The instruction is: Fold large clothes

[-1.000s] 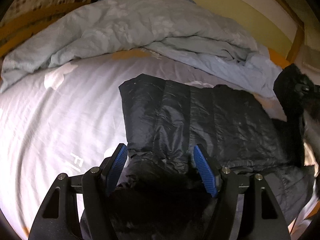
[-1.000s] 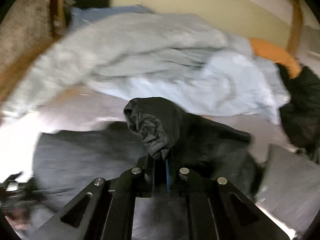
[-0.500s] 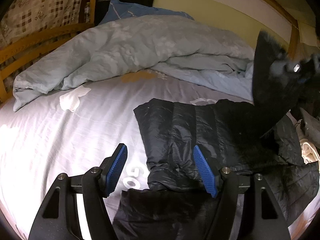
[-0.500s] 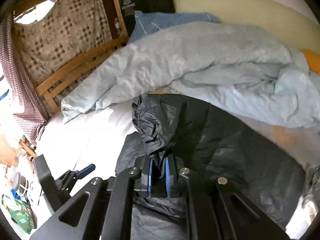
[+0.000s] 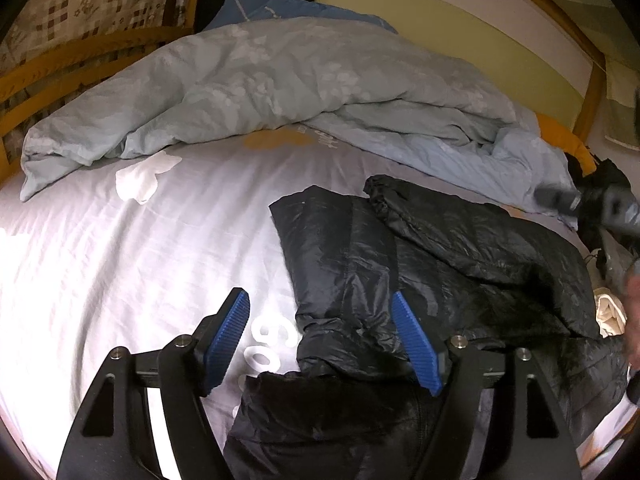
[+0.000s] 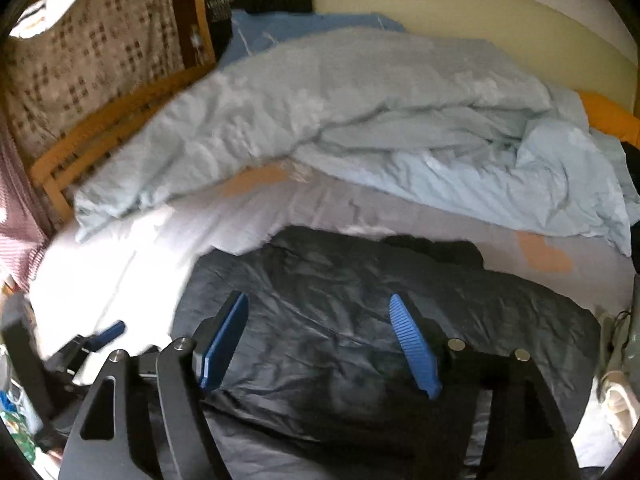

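Sleeve folded across the black puffer jacket (image 5: 440, 256) on the bed (image 5: 120, 240); right gripper (image 6: 320, 344) jaws opening, empty; left gripper (image 5: 320, 336) jaws opening over the hem. Body folds remain.

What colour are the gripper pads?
Blue, ribbed pads on black fingers; clearest in the left wrist view.

Right gripper (image 6: 318, 344) jaws opening, sleeve (image 5: 460, 220) released, now draped across jacket (image 5: 360, 260)

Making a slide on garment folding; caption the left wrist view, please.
Left gripper, jaws opening and empty, above a black puffer jacket with one sleeve folded across it.
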Available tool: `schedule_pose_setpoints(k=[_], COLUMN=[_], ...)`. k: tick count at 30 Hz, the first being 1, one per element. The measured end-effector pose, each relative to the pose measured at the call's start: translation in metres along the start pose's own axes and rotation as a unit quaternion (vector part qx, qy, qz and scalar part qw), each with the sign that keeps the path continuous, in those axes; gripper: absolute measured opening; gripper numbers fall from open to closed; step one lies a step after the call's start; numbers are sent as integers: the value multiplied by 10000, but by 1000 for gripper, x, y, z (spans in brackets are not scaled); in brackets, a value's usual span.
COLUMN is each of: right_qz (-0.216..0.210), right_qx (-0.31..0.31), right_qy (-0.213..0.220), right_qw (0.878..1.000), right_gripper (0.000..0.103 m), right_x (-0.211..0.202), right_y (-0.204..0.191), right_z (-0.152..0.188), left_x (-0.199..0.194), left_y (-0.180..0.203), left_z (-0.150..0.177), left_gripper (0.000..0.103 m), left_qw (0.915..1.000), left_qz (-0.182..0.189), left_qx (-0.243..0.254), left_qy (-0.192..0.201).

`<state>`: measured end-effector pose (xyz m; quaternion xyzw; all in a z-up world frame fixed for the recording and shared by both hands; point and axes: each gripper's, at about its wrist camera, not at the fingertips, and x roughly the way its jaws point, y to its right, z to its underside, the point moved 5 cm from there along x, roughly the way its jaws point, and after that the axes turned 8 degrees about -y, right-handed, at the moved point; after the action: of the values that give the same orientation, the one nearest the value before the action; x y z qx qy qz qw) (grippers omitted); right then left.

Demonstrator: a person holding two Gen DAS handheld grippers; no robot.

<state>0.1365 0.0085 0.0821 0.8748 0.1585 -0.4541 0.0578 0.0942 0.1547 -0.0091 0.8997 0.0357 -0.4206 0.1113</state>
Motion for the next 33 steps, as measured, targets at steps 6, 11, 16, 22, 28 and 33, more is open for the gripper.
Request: schedule_pose_setpoints(k=[6, 11, 16, 22, 28, 33], right_qz=[186, 774, 870, 668, 144, 99], right_qx=[-206, -776, -925, -925, -1222, -1553], right_qy=[-826, -1087, -1125, -771, -848, -993], right_qw=[9962, 9880, 9855, 9905, 9888, 9828], right_gripper=[62, 55, 4, 4, 4, 4], right_x=[77, 116, 121, 93, 60, 49], right_y=[2, -2, -5, -15, -38, -54], right_z=[34, 39, 35, 37, 60, 84], left_x=[10, 15, 22, 16, 16, 16], left_y=[-5, -5, 1, 3, 10, 13], left_z=[2, 4, 6, 6, 9, 9], left_gripper=[73, 73, 73, 73, 73, 73], left_qw=[9997, 9995, 9989, 9991, 9986, 9986], left_qz=[55, -117, -111, -2, 79, 50], left_qx=[-48, 14, 142, 178, 284, 338], left_qy=[-240, -286, -432, -375, -435, -409])
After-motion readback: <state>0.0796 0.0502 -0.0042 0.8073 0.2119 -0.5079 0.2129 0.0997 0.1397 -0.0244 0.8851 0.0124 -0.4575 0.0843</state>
